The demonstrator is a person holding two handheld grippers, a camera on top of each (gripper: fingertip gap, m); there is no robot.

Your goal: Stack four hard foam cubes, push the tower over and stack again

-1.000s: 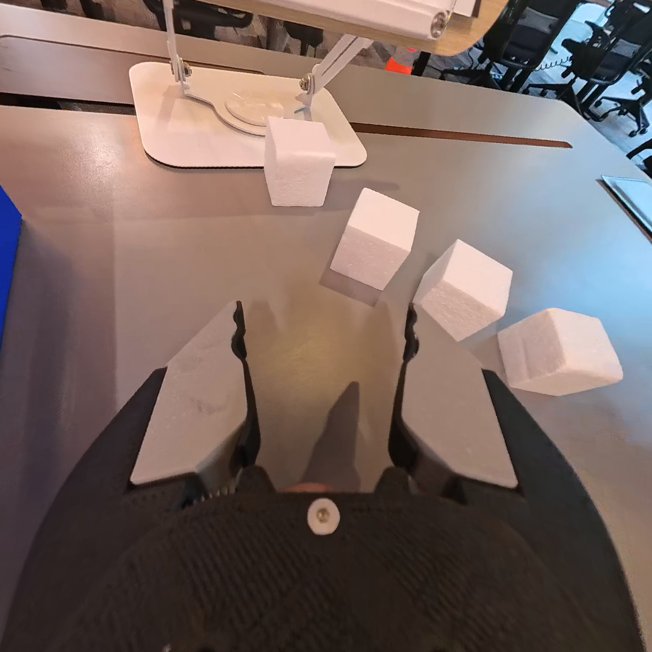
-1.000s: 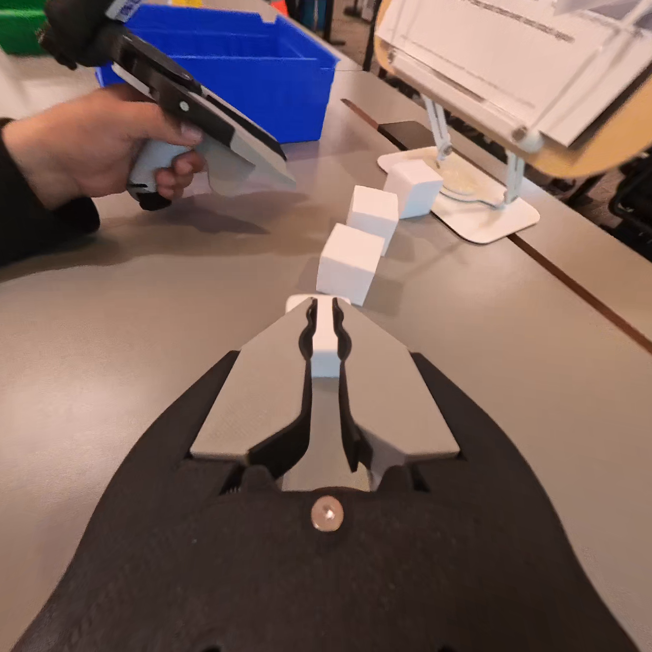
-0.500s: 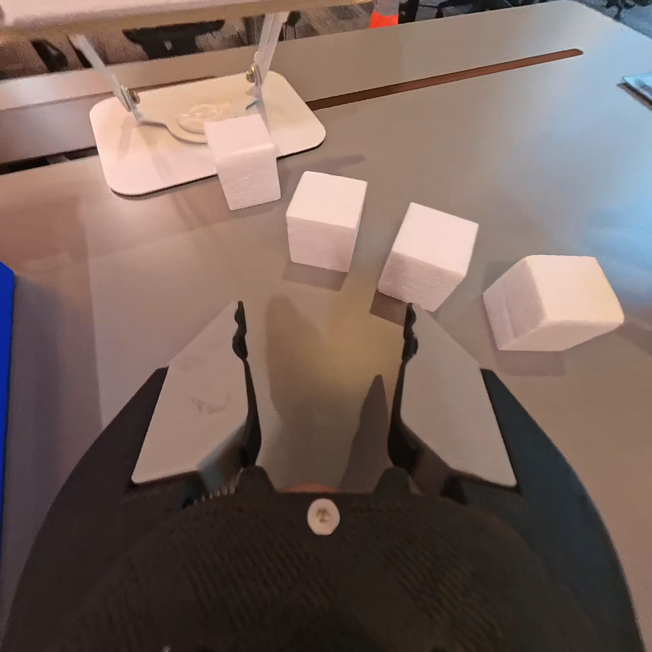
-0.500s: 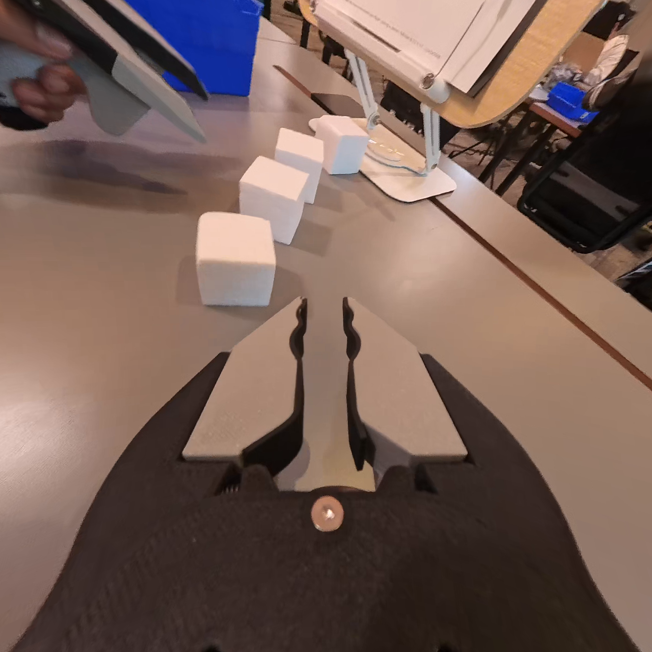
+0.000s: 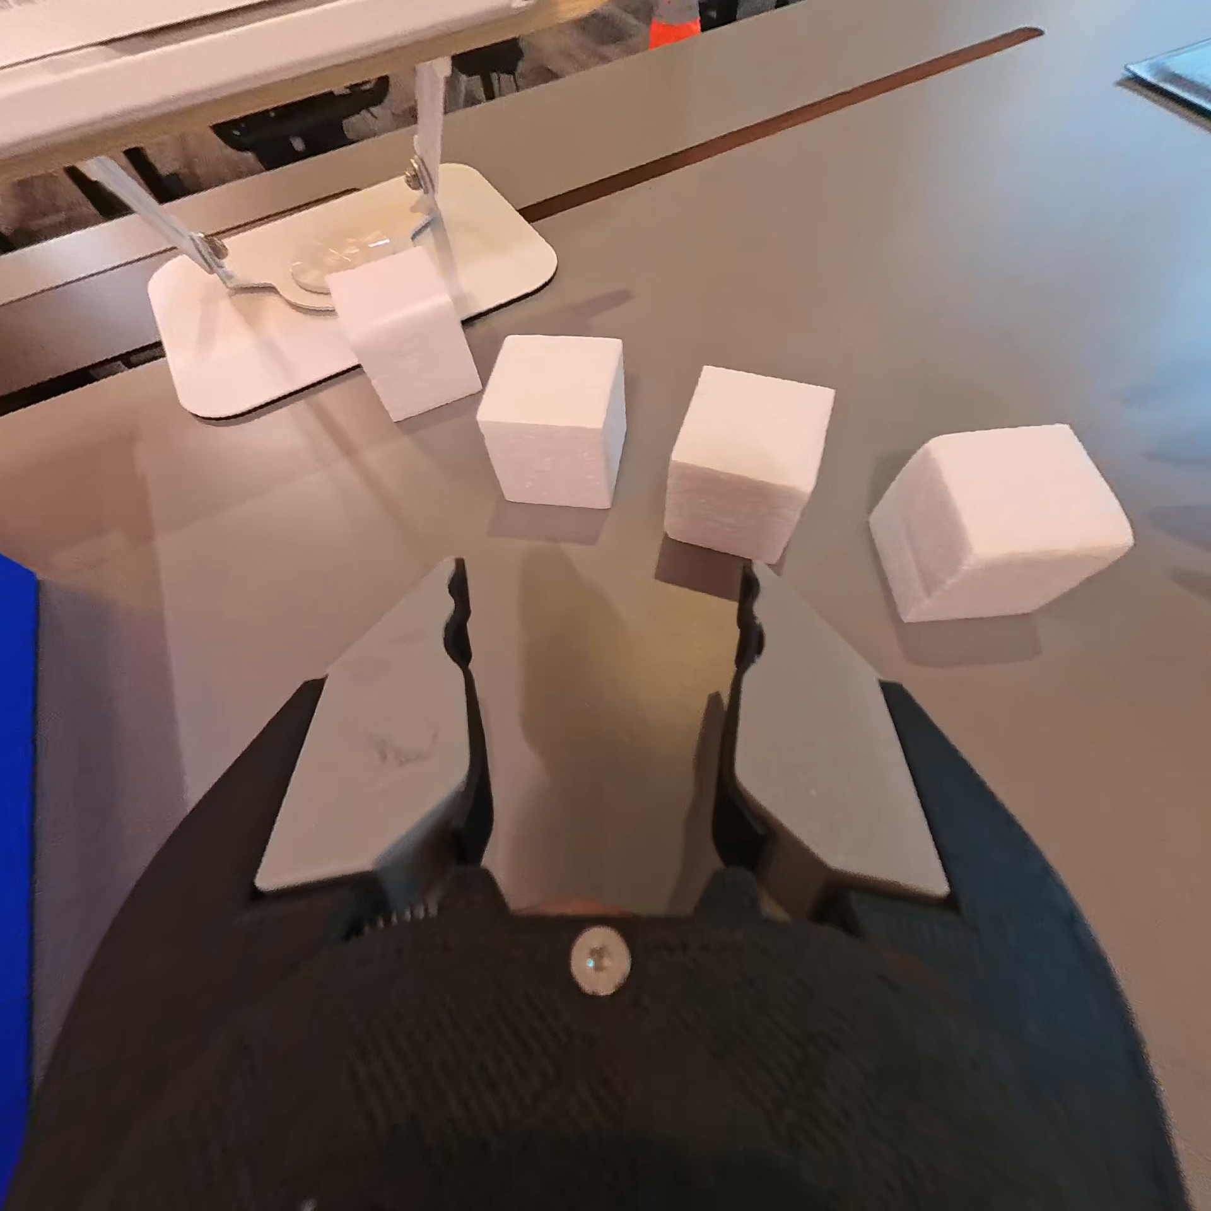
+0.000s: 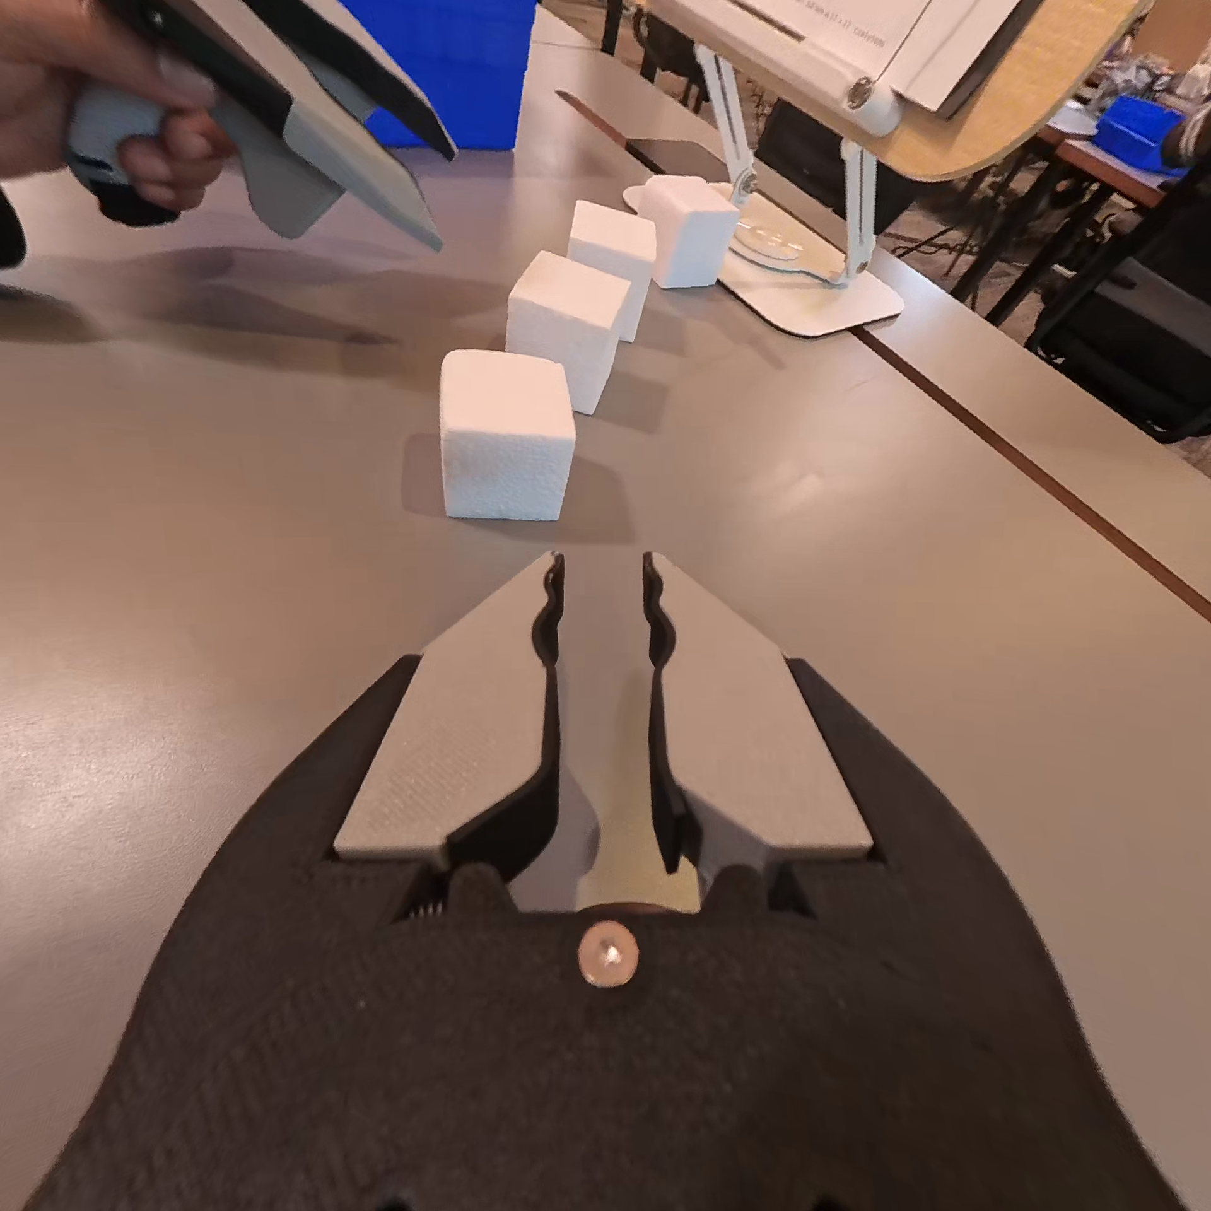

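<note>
Right now all four white hard foam cubes lie singly on my grey worktop in a loose line, none stacked. The nearest cube (image 6: 503,444) to my right gripper (image 6: 601,569) sits flat just ahead of its fingertips and slightly to their left, apart from them. Behind it the second cube (image 6: 569,331) stands turned a little, with the third cube (image 6: 613,246) close behind that. The farthest cube (image 6: 694,236) rests tilted, its far side up on the white flat base plate of a document stand (image 6: 845,308), toward the worktop's far edge.

From the left wrist view the same line runs across in front of my left gripper (image 5: 601,576): the tilted cube on the base, then the third, the second just beyond my right-hand fingertip, and the last one off to the right. None lies between the fingers.

My left gripper's jaws are spread wide and hold nothing; it hovers over the worktop, pitched downward toward the line. A bare hand (image 6: 78,85) grips its handle. My right gripper's jaws stand narrow, with a clear gap between them, also holding nothing, and it points along the line of cubes. A blue plastic bin (image 6: 452,72) sits at the far left of the worktop.
</note>
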